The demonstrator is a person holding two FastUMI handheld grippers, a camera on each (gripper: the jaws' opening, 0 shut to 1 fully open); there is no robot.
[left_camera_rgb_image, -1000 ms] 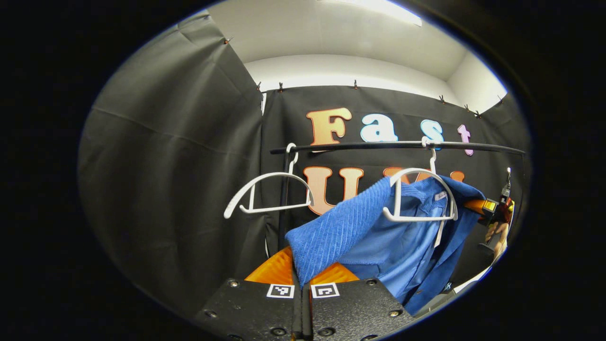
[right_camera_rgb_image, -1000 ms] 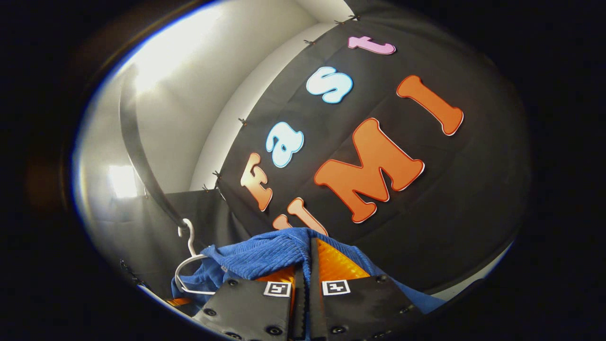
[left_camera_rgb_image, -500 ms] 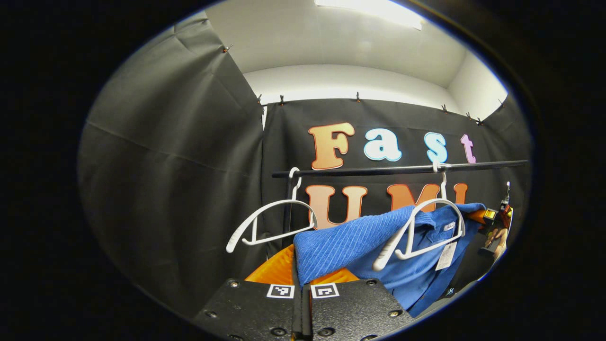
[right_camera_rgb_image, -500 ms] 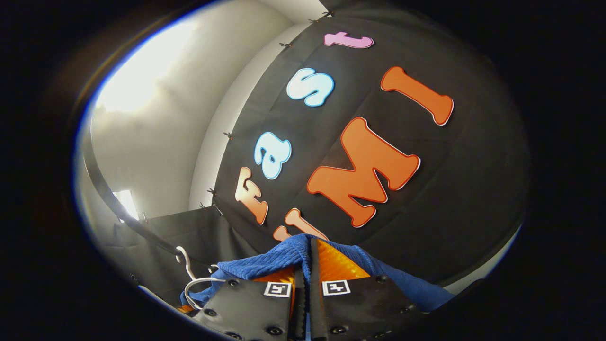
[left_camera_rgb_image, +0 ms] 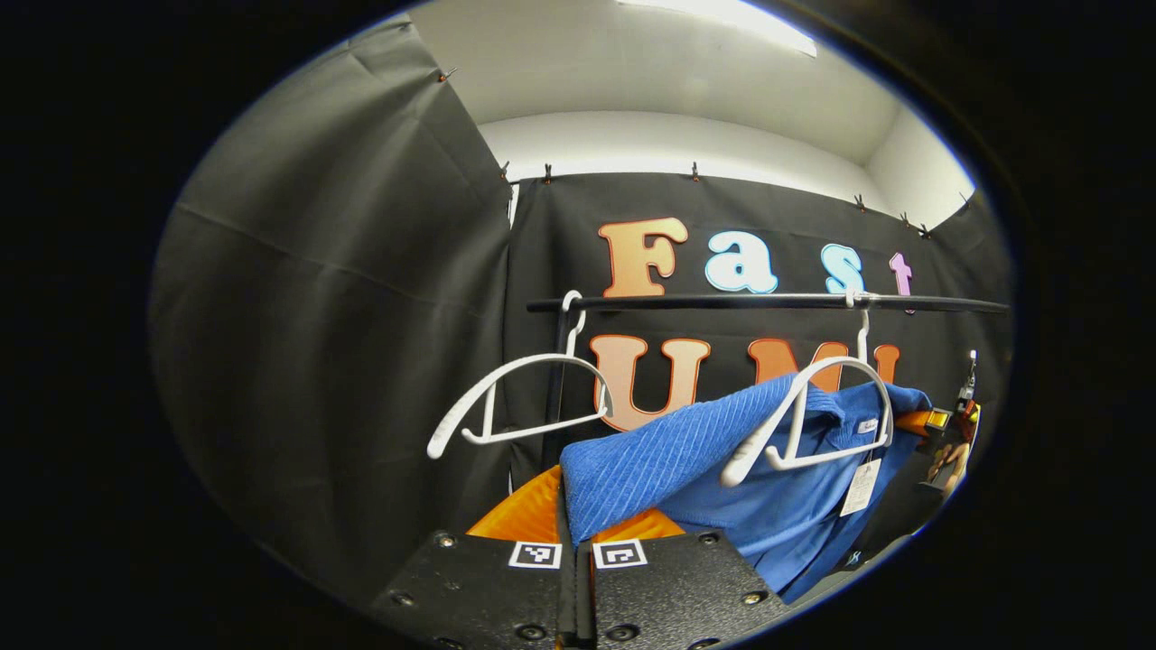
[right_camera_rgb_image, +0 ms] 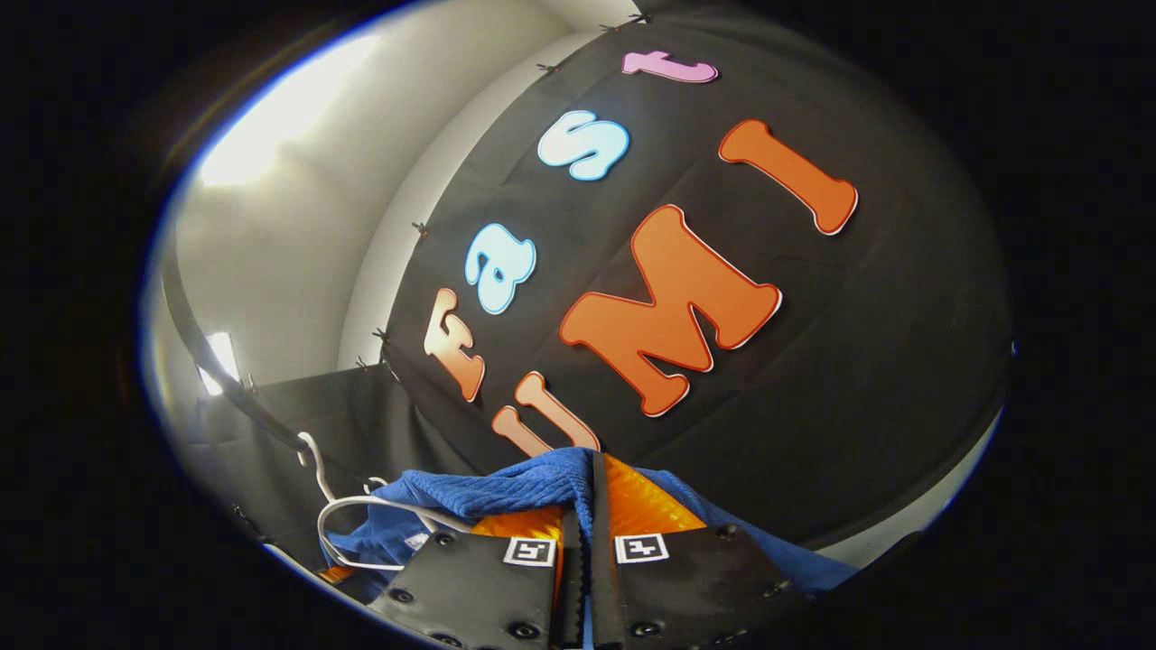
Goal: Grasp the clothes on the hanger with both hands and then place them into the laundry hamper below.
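hiding behind blue garment (left_camera_rgb_image: 722, 469): far arm of hanger (left_camera_rgb_image: 813, 411).

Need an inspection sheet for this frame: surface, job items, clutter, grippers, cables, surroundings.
Surface: nothing seen; no table or floor in frame.
Job's things: blue garment partly off its white hanger, which hangs on the black rail; a paper tag dangles from it. Hamper: nothing seen.
Clutter: empty white hanger on the same rail, to the left in the left gripper view.
Grippers: left gripper shut on a fold of the blue garment; right gripper shut on it too, fabric bunched over its fingers.
Cables: nothing seen.
Surroundings: black cloth wall clipped along the top, pale ceiling with a light strip.
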